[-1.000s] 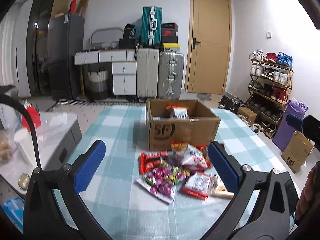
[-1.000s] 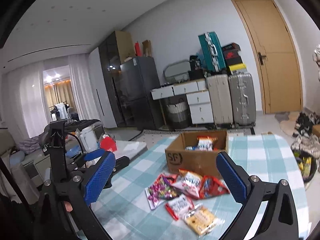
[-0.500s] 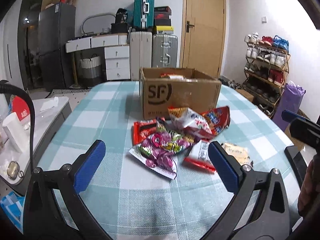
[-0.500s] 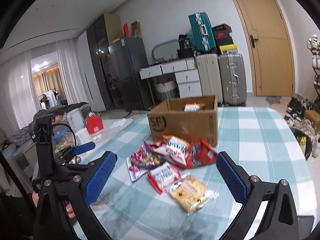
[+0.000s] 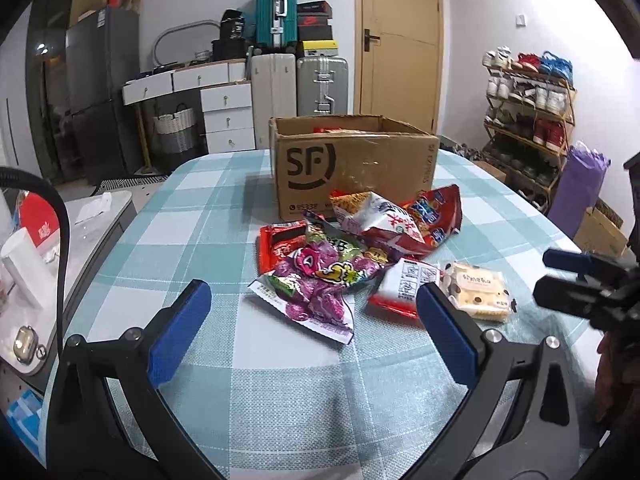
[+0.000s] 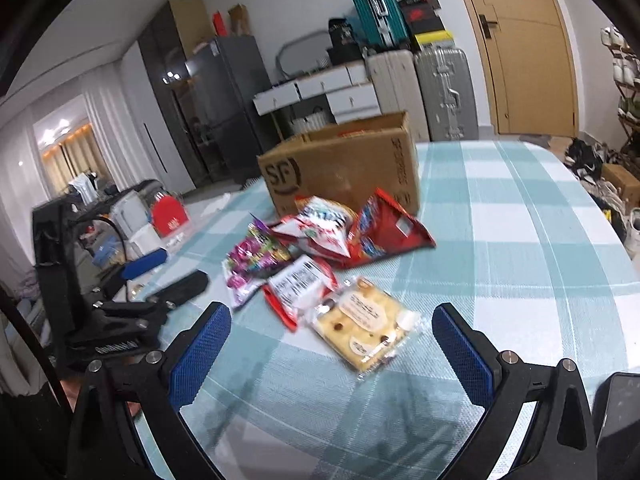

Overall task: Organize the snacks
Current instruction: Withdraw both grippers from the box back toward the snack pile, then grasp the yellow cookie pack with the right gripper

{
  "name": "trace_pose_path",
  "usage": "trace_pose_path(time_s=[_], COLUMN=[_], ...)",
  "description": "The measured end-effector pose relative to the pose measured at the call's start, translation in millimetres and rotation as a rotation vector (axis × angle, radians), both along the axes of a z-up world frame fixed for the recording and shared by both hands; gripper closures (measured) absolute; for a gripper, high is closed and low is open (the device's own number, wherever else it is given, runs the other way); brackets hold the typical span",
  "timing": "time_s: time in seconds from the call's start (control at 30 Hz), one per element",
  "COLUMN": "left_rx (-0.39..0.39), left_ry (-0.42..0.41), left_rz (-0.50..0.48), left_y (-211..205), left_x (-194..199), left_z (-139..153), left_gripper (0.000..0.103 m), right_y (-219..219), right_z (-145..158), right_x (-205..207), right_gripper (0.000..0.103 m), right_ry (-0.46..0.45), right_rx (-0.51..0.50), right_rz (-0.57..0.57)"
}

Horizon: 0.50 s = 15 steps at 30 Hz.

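A pile of snack packets lies on the checked tablecloth in front of an open cardboard box (image 5: 352, 168) (image 6: 344, 168) that holds a few packets. The pile has a purple candy bag (image 5: 320, 280) (image 6: 252, 260), a white and red bag (image 5: 380, 220) (image 6: 324, 228), a red bag (image 5: 436, 212) (image 6: 384, 232), a white-backed packet (image 5: 404, 288) (image 6: 300, 284) and a pale biscuit pack (image 5: 478, 288) (image 6: 368, 320). My left gripper (image 5: 312, 332) is open just short of the purple bag. My right gripper (image 6: 332, 356) is open, just short of the biscuit pack.
The round table (image 5: 280, 400) (image 6: 520, 240) has bare cloth near me and to the right. A low side table (image 5: 60, 272) with a white cup stands at the left. Suitcases (image 5: 296, 84), drawers, a door and a shoe rack (image 5: 528, 112) are behind. A dark phone (image 6: 616, 416) lies at the near right.
Both grippers have come down and forward toward the snack pile, which now looks larger and nearer. Both stay open and hold nothing.
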<state>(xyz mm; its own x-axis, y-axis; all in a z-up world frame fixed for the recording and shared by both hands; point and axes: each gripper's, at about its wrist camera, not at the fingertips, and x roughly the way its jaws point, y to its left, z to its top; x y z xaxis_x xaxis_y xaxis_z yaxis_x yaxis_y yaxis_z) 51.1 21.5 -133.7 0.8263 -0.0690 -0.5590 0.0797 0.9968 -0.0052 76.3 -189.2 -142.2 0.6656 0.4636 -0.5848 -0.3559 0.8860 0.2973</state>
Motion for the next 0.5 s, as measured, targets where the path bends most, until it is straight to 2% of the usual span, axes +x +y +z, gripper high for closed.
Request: trace_pose_path(time_s=[0.23, 0.43, 0.5], left_rx=[-0.037, -0.074, -0.078], left_ry=[0.059, 0.069, 0.066], left_rz=[0.010, 0.039, 0.037], left_y=[7.2, 15.4, 15.5], left_x=[11.3, 12.5, 13.4], left_z=[-7.7, -10.3, -10.9], left_gripper=[0.001, 0.001, 0.001], right_y=[3.4, 18.7, 21.4], right_z=[-16.9, -21.4, -24.2], right_x=[24.3, 41.6, 47.6], right_gripper=[0.001, 0.001, 0.001], right_ry=[0.119, 0.132, 0.150], right_rx=[-0.090, -0.257, -0.279], right_rz=[0.022, 0.090, 0.101])
